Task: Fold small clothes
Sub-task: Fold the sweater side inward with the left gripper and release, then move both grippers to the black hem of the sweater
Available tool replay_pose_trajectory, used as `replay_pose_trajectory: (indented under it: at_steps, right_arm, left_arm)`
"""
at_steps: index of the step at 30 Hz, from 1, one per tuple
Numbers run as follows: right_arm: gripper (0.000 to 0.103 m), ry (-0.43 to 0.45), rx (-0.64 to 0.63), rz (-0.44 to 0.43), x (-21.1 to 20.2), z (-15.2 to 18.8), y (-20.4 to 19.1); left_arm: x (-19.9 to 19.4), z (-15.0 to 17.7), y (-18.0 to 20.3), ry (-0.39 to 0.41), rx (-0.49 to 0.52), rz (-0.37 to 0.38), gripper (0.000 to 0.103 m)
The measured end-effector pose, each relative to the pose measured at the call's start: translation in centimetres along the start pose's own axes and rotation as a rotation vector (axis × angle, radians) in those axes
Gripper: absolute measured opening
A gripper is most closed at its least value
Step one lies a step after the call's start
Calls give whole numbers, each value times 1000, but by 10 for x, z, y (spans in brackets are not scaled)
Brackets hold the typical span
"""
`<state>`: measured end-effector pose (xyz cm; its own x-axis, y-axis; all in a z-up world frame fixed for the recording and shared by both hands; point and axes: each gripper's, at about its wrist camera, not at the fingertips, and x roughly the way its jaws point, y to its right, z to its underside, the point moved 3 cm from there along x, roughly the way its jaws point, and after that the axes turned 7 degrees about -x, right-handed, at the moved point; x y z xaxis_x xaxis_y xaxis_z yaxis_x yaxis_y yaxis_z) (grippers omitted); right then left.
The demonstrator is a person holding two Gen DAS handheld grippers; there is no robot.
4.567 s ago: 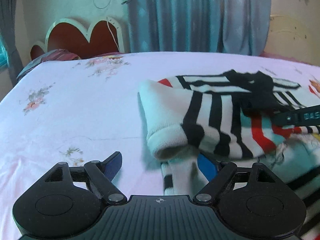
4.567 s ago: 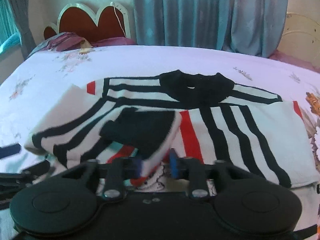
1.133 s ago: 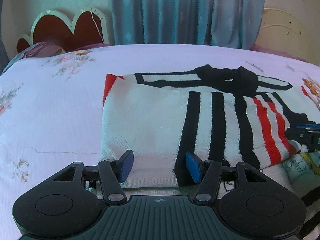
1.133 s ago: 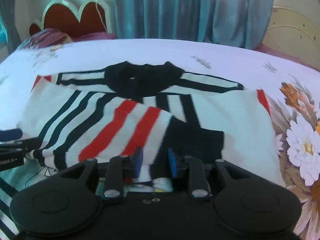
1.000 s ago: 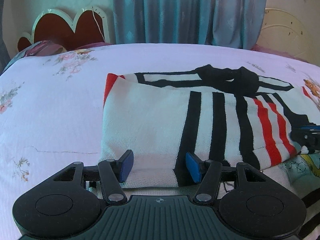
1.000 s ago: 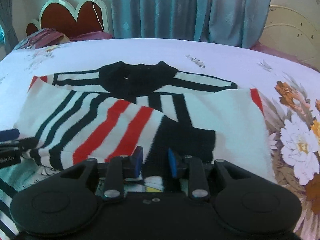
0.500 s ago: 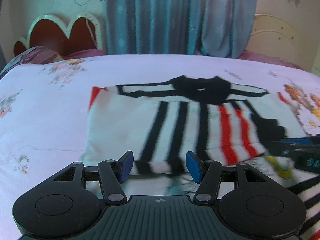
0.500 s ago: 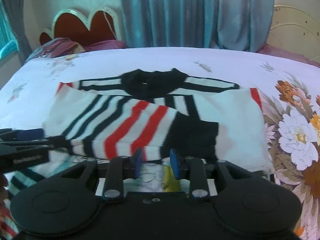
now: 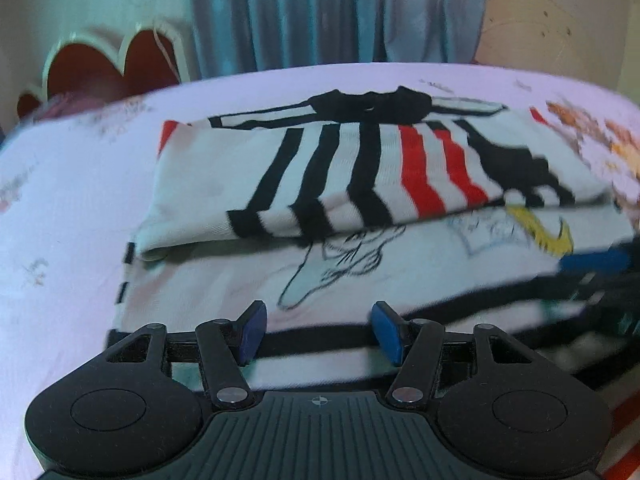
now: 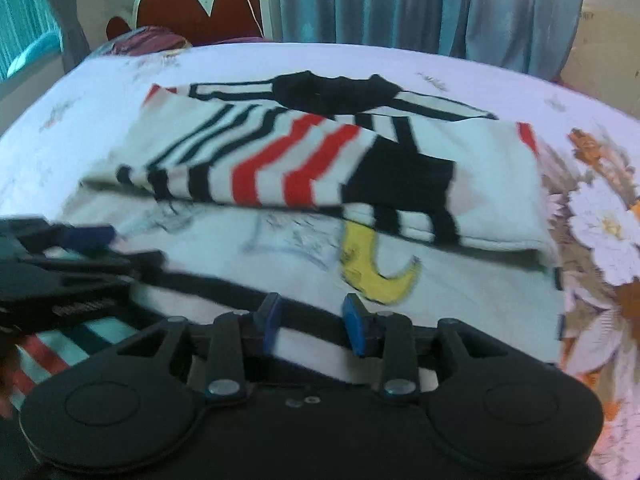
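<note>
Bedroom, pale floral bedsheet point(image 9: 76, 216) as work surface, blue curtain point(image 9: 332, 12) and scalloped red headboard point(image 9: 100, 68) at the top of frame.

Left wrist view: striped sweater point(image 9: 360, 168) lies mid-frame, both sleeves already crossed over the chest, black collar point(image 9: 372, 106) at the far end. Lower body with the line-drawn print point(image 9: 344, 256) runs flat toward the camera; black hem band passes just in front of the pads. Left gripper point(image 9: 318, 330) has its jaws opening and wide apart, cloth below and between them but not pinched. Right gripper's blue tip point(image 9: 592, 260) is blurred at the right edge.

Right wrist view: same sweater point(image 10: 320, 160) centre frame, yellow moon print point(image 10: 376, 272) just above the pads. Right gripper point(image 10: 310, 326) has jaws opening, narrower gap, hem stripe between them, pads not visibly pressing. Left gripper point(image 10: 80, 240) shows blurred at left, over the sweater's left hem side. Big flower print on the sheet point(image 10: 600, 220) at right.

Handling, my read: soft knit, light, limp, no stiffness, so it sags and drags if lifted from one point. Grippy on the sheet, not fragile. Best hold is the ribbed hem at both lower corners, pinching both layers, then carry the hem up to the collar together so the folded sleeves don't shift.
</note>
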<state>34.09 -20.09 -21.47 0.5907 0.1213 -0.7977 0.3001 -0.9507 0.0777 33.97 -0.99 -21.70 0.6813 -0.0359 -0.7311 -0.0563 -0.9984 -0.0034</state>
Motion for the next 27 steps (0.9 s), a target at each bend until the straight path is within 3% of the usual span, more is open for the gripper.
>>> replay_pose_trajectory:
  at_steps: [5,9,12,18,22,27]
  right_arm:
    - [34,1,-5,73,-12,21,28]
    - [37,-6,17,84,-20,25,34]
    - [35,33,42,-18,-33,21,19]
    - [35,30,-23,-126,-47,29,-41]
    - [35,5,-66,-56,-49,51,-51]
    - [37,-13,-13,44,-68,74,-37]
  left_arm:
    - [-15,21,-38,-15,-64,-46,77]
    - [-30,31,-51,-35,-106,-93,78]
    - [-48,33,-40,-32,-130,-41,78]
    - [-63,50,-6,-58,-20,40,78]
    - [-69,69,-16,-70,-11,49,78]
    - [-83,81,-31,-71,-30,62,78]
